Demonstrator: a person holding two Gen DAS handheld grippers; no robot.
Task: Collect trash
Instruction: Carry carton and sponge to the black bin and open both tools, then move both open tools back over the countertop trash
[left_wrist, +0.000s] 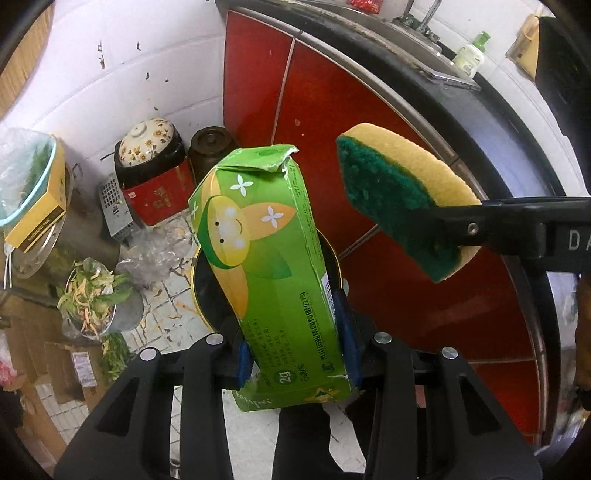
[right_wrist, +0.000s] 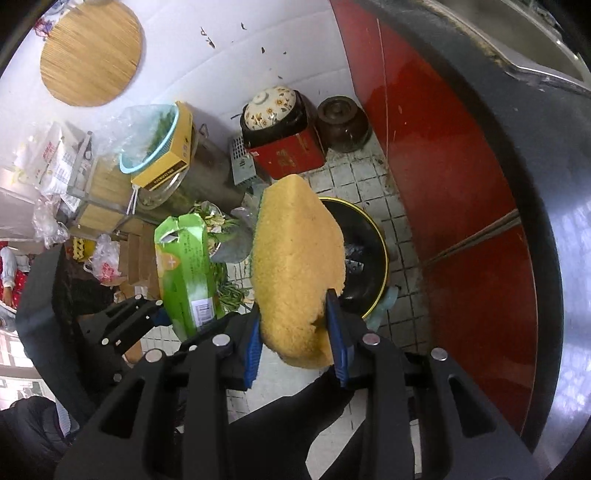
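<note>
Left wrist view: the left gripper (left_wrist: 297, 354) is clamped on a torn green carton (left_wrist: 269, 266), its blue pads pinching the lower end across the narrow sides, with the ragged open top pointing away from the camera. The carton hangs directly above the black, yellow-rimmed trash bin (left_wrist: 207, 295) on the tiled floor. To the bin's right in this view, the right gripper (left_wrist: 461, 236) grips a yellow sponge with a green scouring face (left_wrist: 399, 199), in front of the red cabinet doors (left_wrist: 332, 110). In the right wrist view the right gripper's jaws (right_wrist: 293, 343) squeeze the sponge (right_wrist: 295, 266) near its rear end, visibly denting the foam, with the bin (right_wrist: 369, 251) just beyond and below it. Behind the bin stand a flowered ceramic pot on a red tin (right_wrist: 280, 125) and a dark jar (right_wrist: 341, 123). Both items look light. The carton seems empty and thin-walled, likely to crumple, so a hold across its folded edges suits it. The sponge is soft and springy, and a deep mid-body pinch would hold it best.
</note>
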